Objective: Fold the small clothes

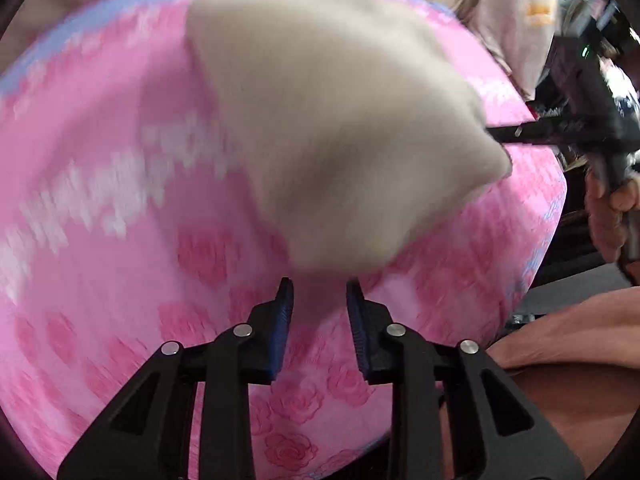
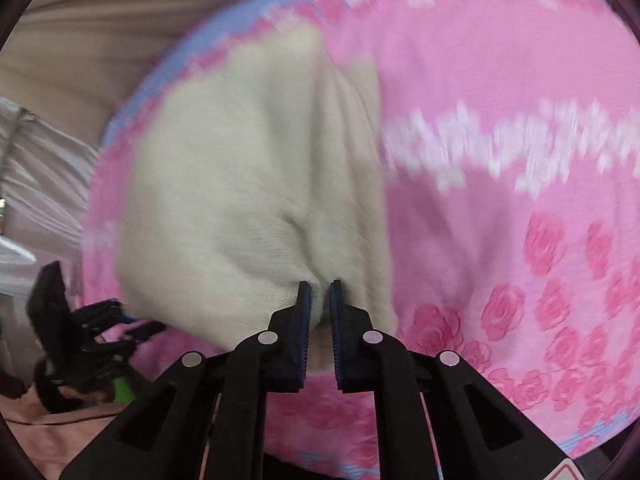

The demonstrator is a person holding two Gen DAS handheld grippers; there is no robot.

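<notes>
R tongs (image 2: 320, 286) pinching cream cloth (image 2: 240, 184), hand (image 1: 608, 208) only L view

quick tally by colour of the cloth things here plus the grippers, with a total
cream garment: 1
pink rose-print cover: 1
black grippers: 2, the left gripper and the right gripper
total: 4

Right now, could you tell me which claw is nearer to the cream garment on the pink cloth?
Right. The right claw is clamped on the cream garment's near edge. The left claw sits just short of its lower corner, pads apart, nothing visibly gripped.
</notes>
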